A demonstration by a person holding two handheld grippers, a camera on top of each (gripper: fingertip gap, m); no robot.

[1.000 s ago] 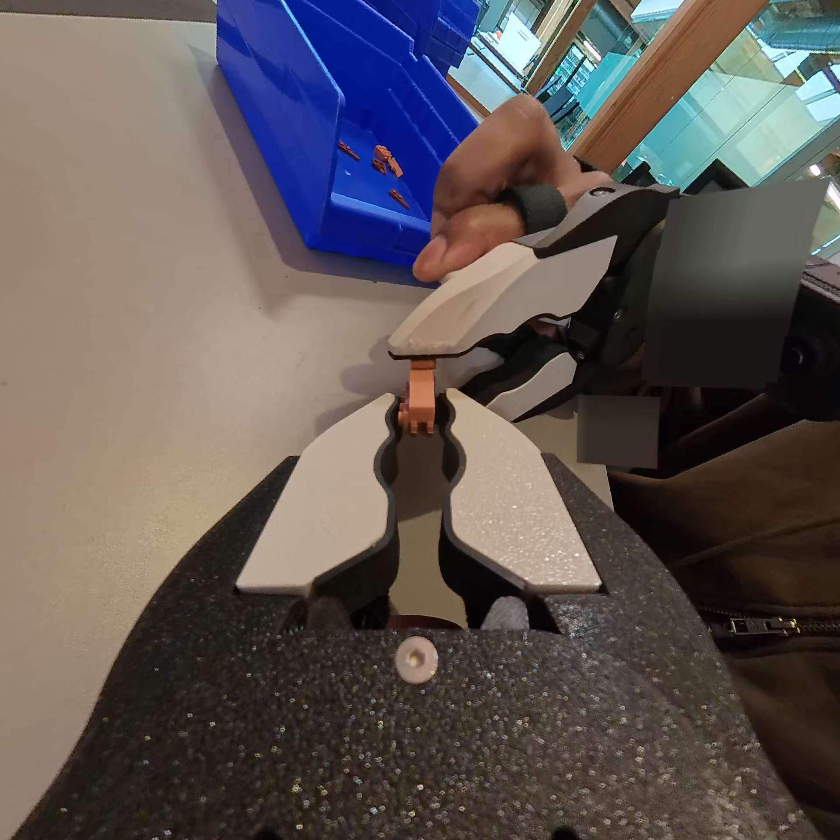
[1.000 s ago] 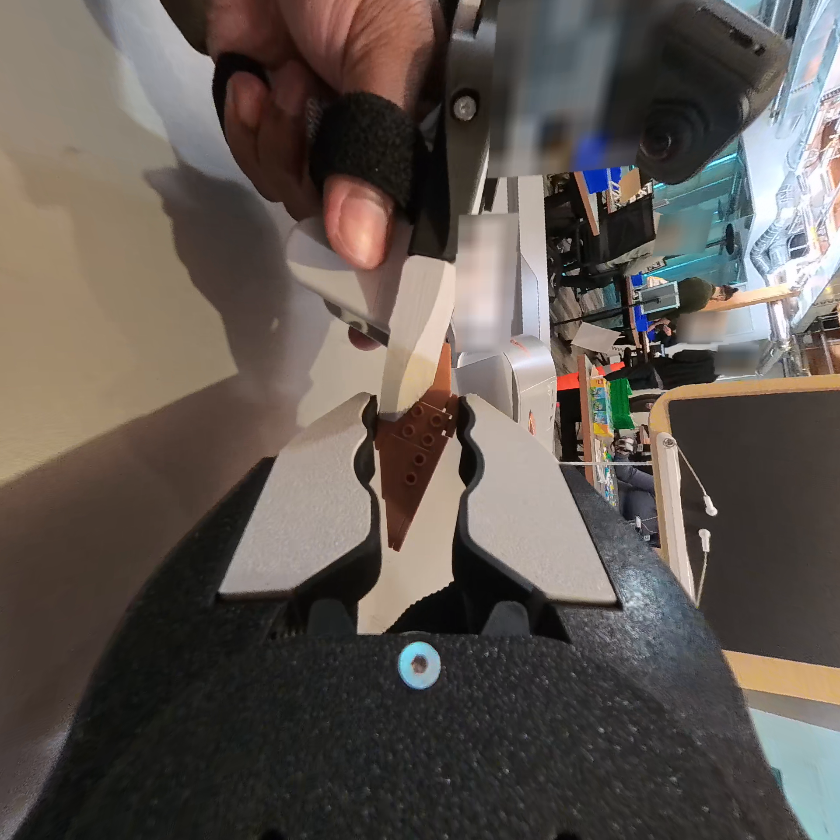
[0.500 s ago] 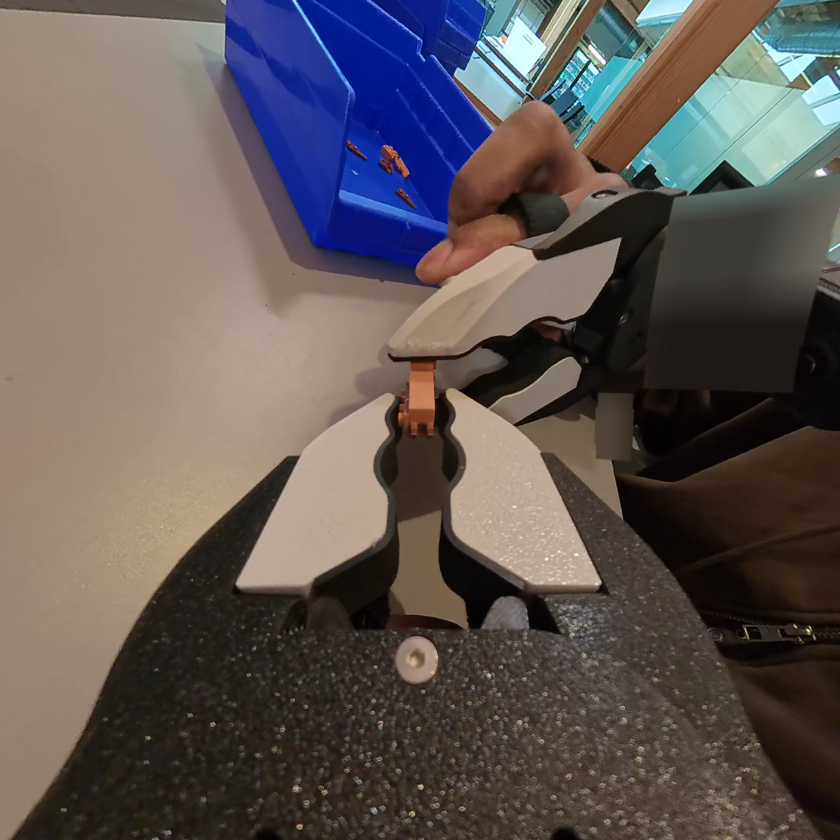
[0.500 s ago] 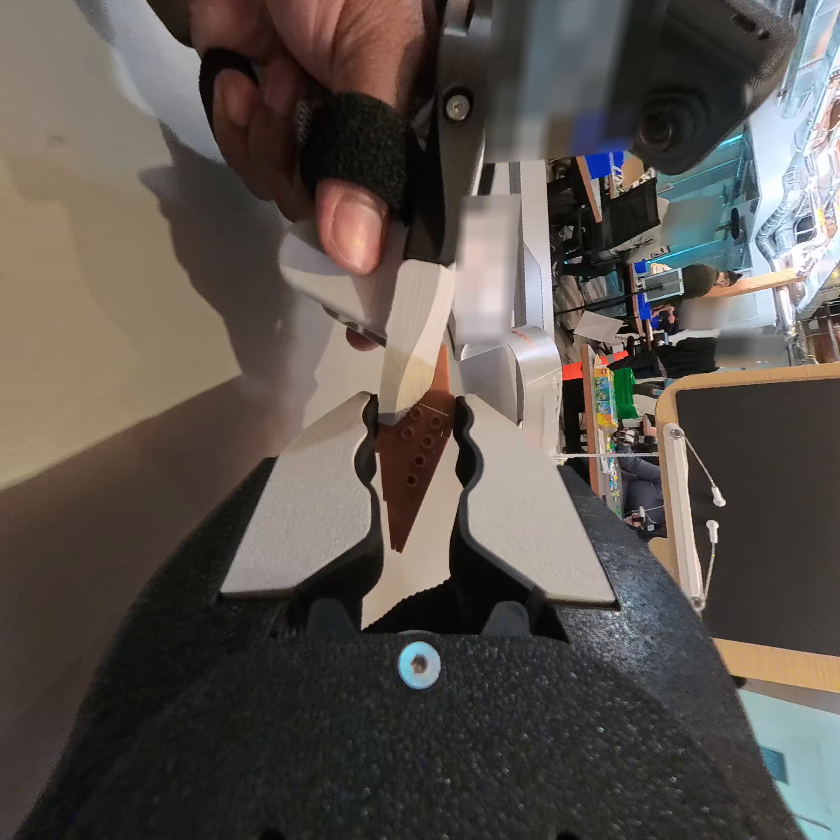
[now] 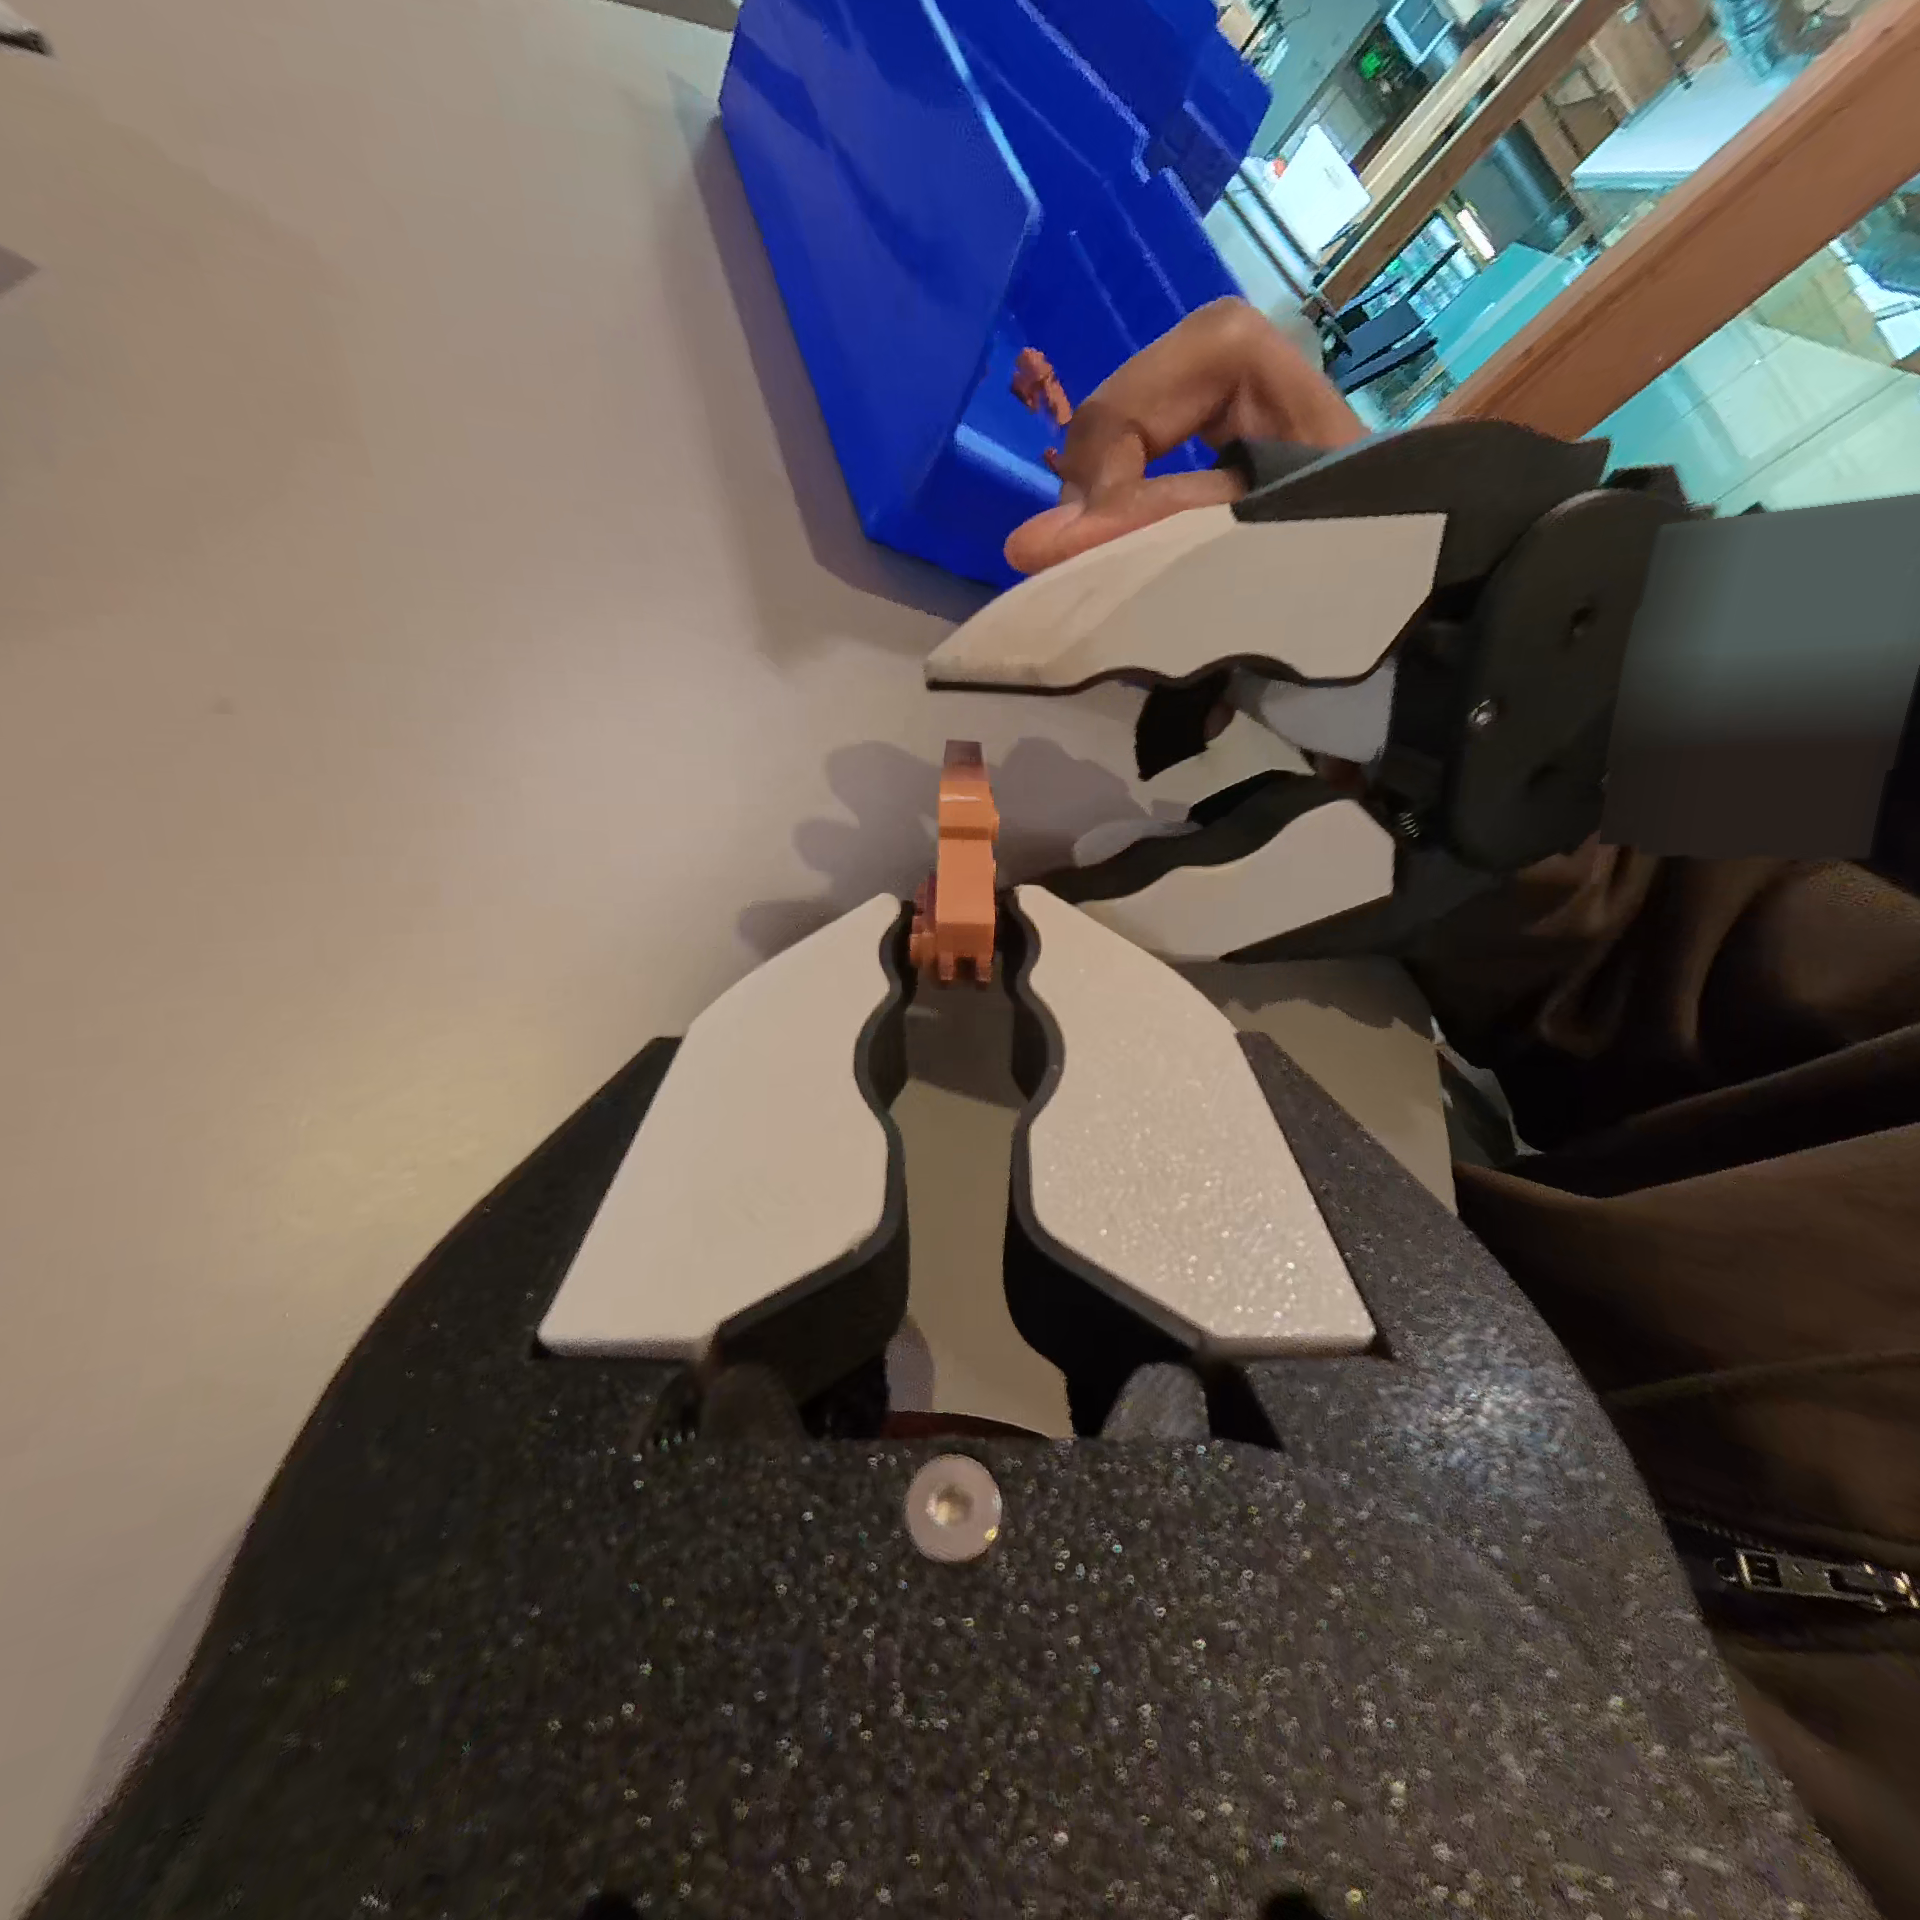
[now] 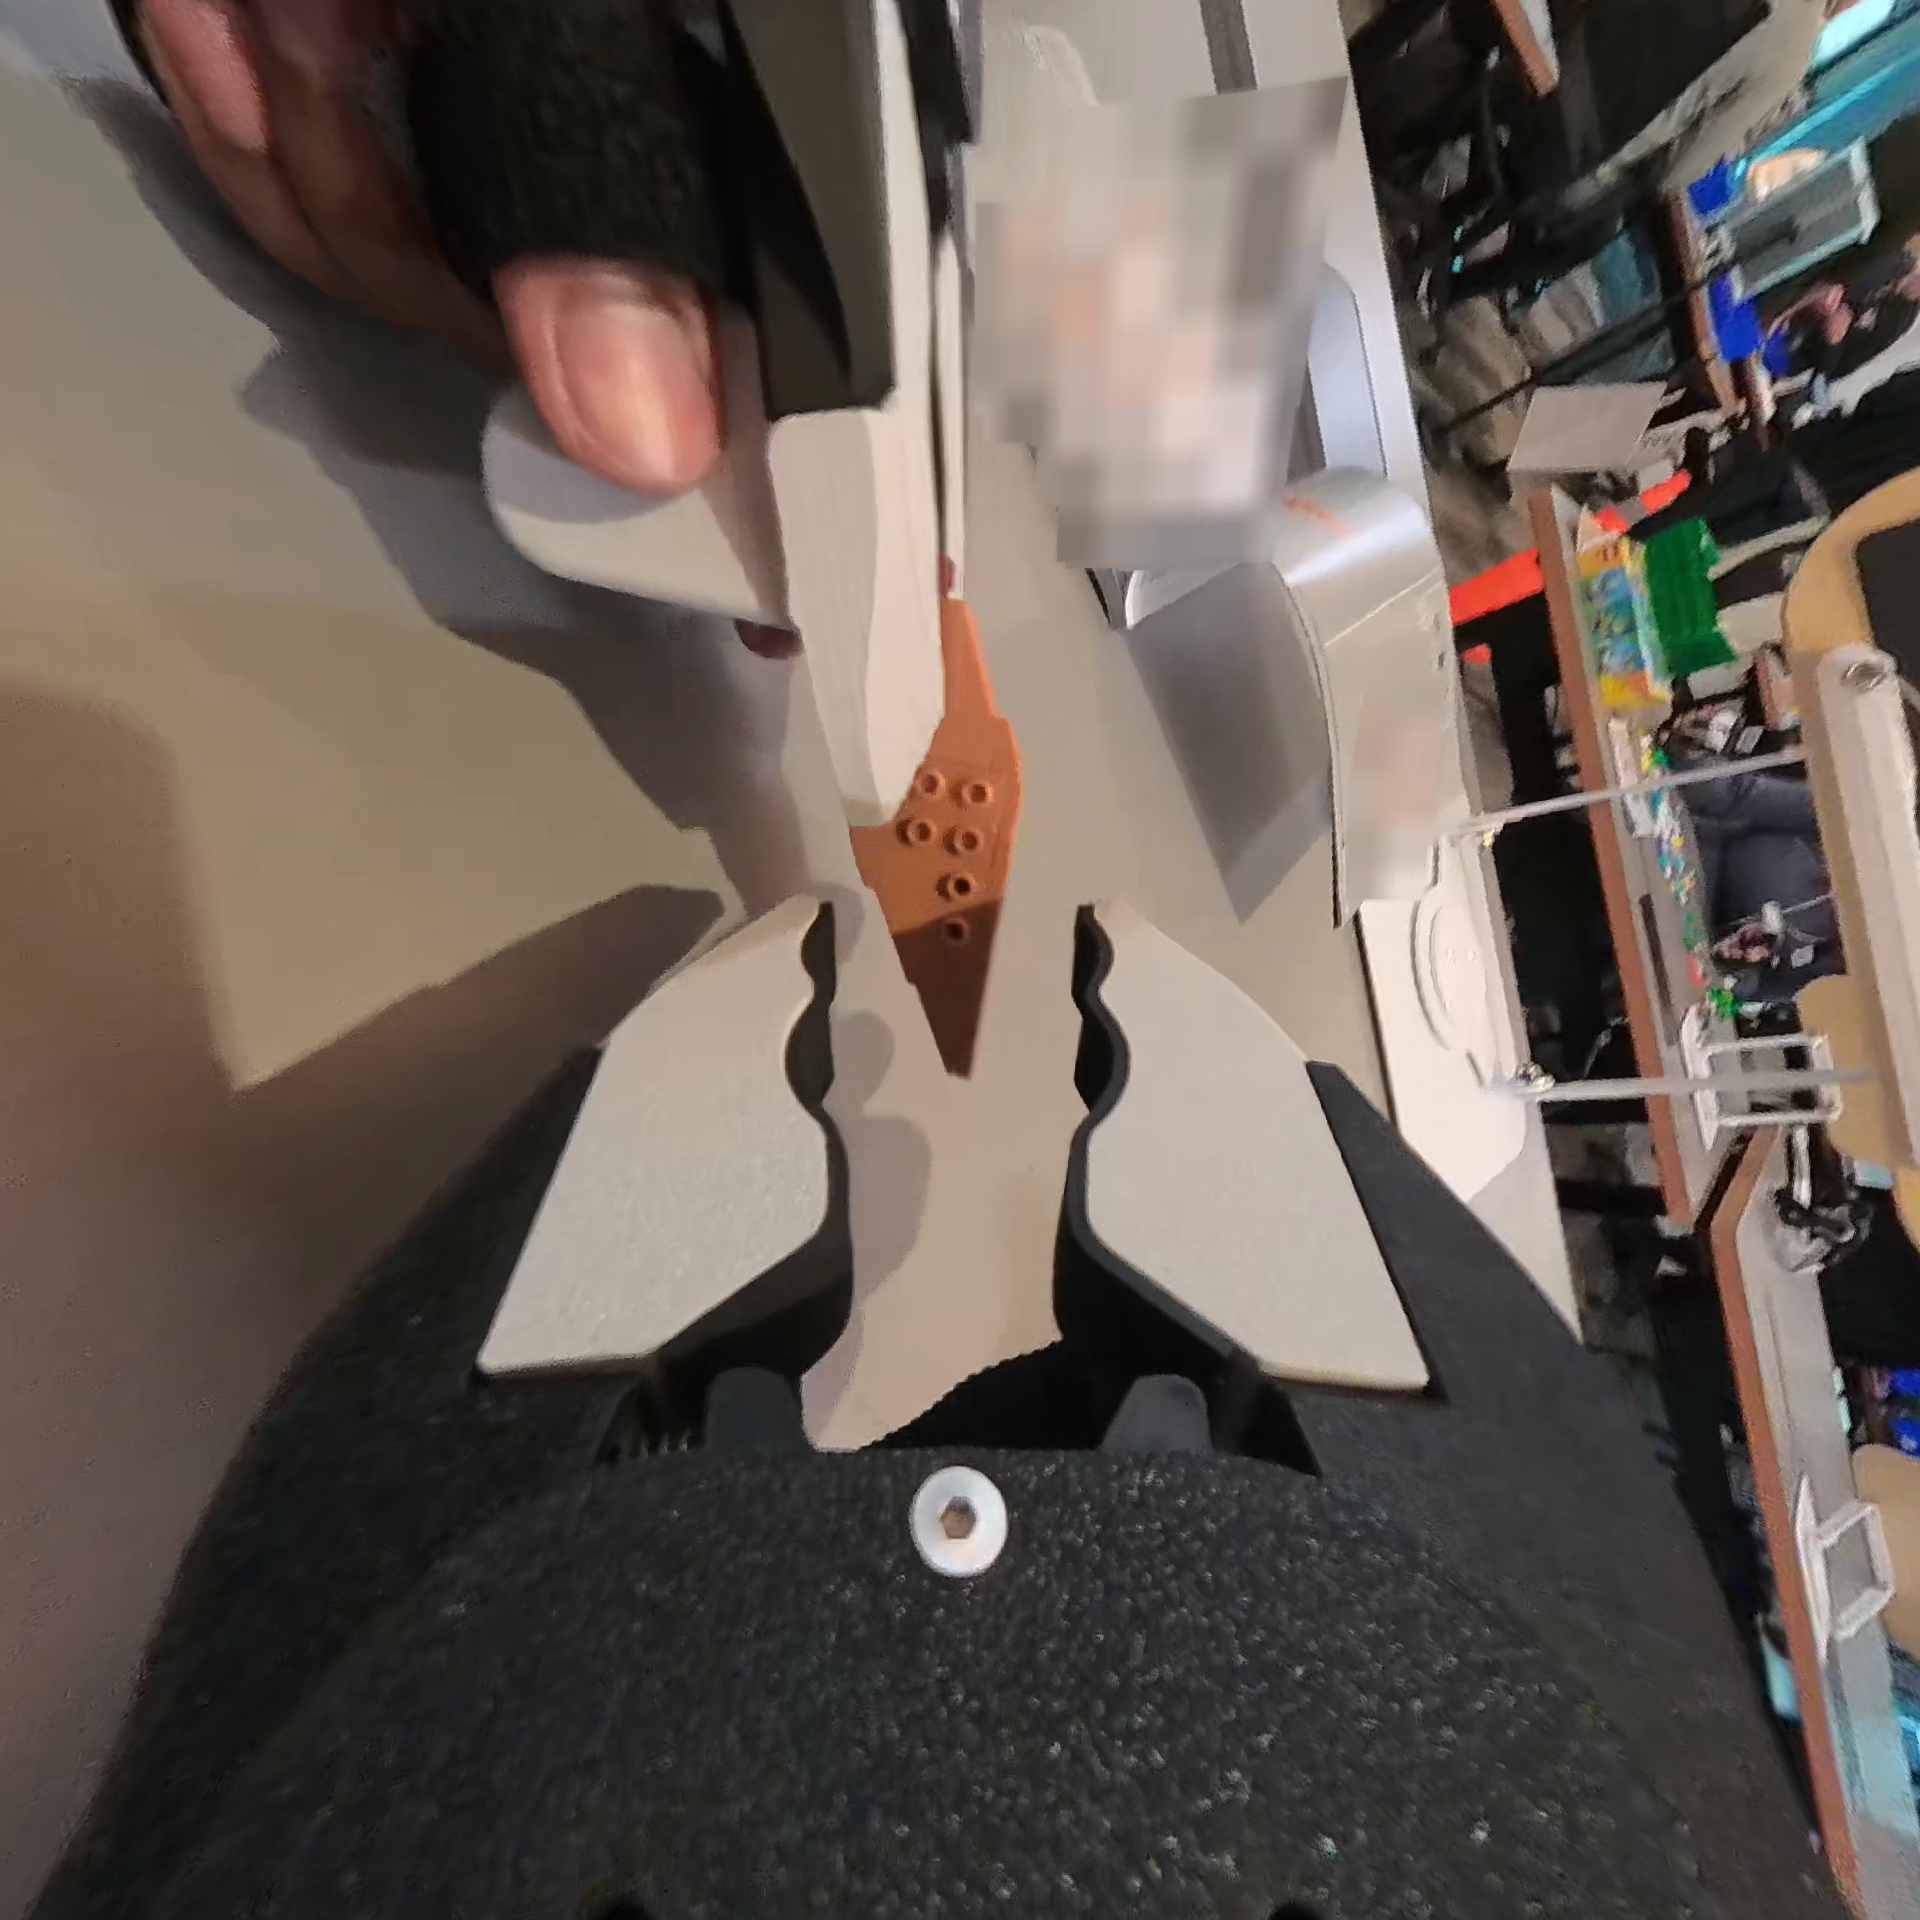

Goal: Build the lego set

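Note:
A brown Lego wedge piece (image 5: 961,883) stands on edge between the tips of my left gripper (image 5: 958,920), which is shut on it above the pale table (image 5: 364,623). My right gripper (image 5: 1023,764) comes in from the right, open, with one finger above the piece and one to its right, not touching it. In the right wrist view the wedge (image 6: 951,862) shows its studded face. My right gripper (image 6: 954,914) is open around its pointed end with gaps on both sides. The left gripper (image 6: 831,717) reaches down from above and covers the wedge's upper part.
A blue bin (image 5: 935,260) with a few small brown pieces (image 5: 1039,379) stands at the far side of the table. A hand (image 5: 1174,416) rests on the right gripper, and a dark jacket (image 5: 1714,1299) fills the right. A silver-white object (image 6: 1330,644) lies beyond the wedge. Only a small space, under 4 cm, lies between the two pairs of fingers.
My right gripper has opened and let go of the wedge, and its upper finger has lifted off it. My left gripper still holds the piece. Both views have tilted.

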